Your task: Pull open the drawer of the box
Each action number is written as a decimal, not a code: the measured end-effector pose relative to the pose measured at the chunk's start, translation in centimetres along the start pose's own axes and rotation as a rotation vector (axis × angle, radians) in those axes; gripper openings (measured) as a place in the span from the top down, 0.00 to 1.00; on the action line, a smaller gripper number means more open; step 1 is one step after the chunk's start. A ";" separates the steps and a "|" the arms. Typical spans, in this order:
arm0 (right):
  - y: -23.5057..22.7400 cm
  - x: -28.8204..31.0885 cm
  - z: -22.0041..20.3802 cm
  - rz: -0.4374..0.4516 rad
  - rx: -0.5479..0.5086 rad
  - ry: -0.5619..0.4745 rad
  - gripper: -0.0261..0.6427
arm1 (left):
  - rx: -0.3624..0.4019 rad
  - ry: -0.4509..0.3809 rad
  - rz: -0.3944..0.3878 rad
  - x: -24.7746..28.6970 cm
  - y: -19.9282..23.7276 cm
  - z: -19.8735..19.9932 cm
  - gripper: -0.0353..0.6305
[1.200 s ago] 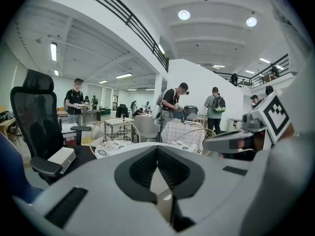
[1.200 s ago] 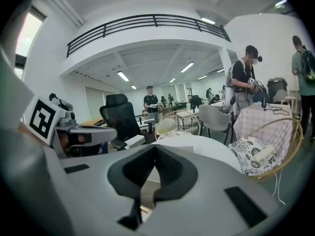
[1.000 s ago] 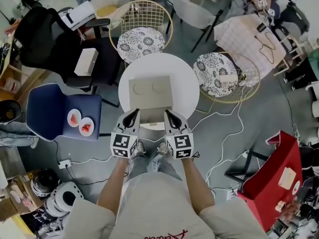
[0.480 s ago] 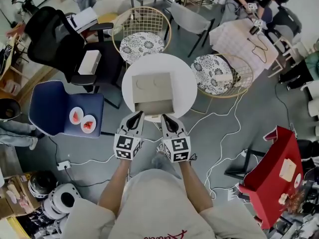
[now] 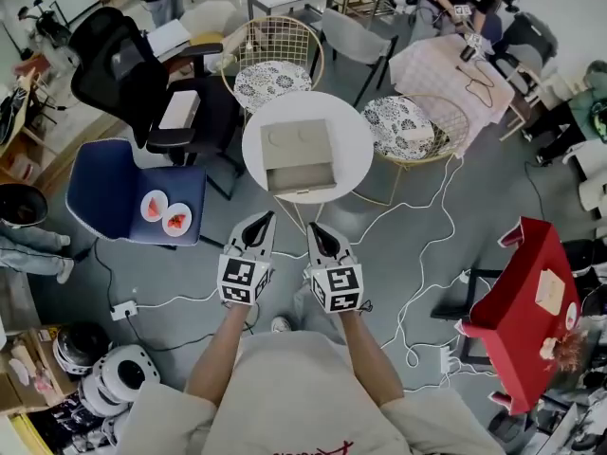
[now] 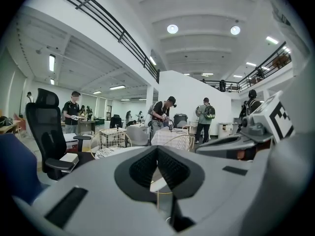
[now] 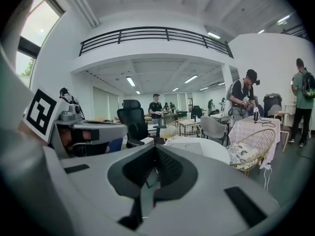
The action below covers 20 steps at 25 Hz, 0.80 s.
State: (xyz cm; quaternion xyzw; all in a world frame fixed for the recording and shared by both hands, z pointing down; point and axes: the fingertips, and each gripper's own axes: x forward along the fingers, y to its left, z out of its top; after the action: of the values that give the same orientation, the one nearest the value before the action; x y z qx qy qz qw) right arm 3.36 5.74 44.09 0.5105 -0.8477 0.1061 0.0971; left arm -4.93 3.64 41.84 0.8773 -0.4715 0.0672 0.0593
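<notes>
A beige box [image 5: 296, 142] sits on a round white table [image 5: 353, 140] ahead of me in the head view. Its drawer [image 5: 301, 177] sticks out of the near side, toward me. My left gripper [image 5: 265, 219] and right gripper [image 5: 314, 229] hang side by side over the floor, short of the table and clear of the box. In each gripper view the pads meet with nothing between them: the left gripper [image 6: 157, 151] is shut and empty, and so is the right gripper [image 7: 155, 151].
Two wire chairs with patterned cushions [image 5: 272, 77] [image 5: 403, 126] stand behind the table. A black office chair [image 5: 142, 64] and a blue chair with two plates [image 5: 133, 197] are at the left. Cables [image 5: 417, 245] cross the floor; a red bag [image 5: 526, 301] is at the right.
Both grippers have drawn back from the drawer's front and now hang over the floor. The table and box lie farther from me. The drawer stays pulled out.
</notes>
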 end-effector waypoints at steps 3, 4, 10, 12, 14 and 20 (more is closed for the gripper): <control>1.0 -2.0 -0.2 -0.007 0.003 -0.009 0.94 | 0.000 -0.001 -0.002 -2.1 -1.5 -0.3 0.93; 1.2 -2.5 -0.2 -0.009 0.001 -0.014 0.94 | 0.001 -0.003 -0.005 -2.6 -2.0 -0.4 0.93; 2.0 -4.8 -0.3 -0.014 0.007 -0.028 0.94 | -0.003 -0.002 -0.010 -5.0 -4.0 -1.2 0.93; 2.0 -5.3 -0.4 -0.016 0.003 -0.031 0.94 | -0.001 -0.006 -0.008 -5.3 -4.4 -1.1 0.93; 1.9 -5.7 -0.5 -0.020 0.002 -0.031 0.94 | 0.000 -0.011 -0.009 -5.5 -4.7 -1.0 0.93; 2.0 -6.4 -1.1 -0.023 -0.002 -0.019 0.94 | -0.006 -0.016 0.000 -6.0 -5.0 -1.1 0.93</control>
State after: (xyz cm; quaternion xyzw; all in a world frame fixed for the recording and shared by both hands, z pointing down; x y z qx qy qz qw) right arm 4.60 12.34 43.20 0.5213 -0.8427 0.0994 0.0910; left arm -4.08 11.49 41.68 0.8777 -0.4720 0.0589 0.0581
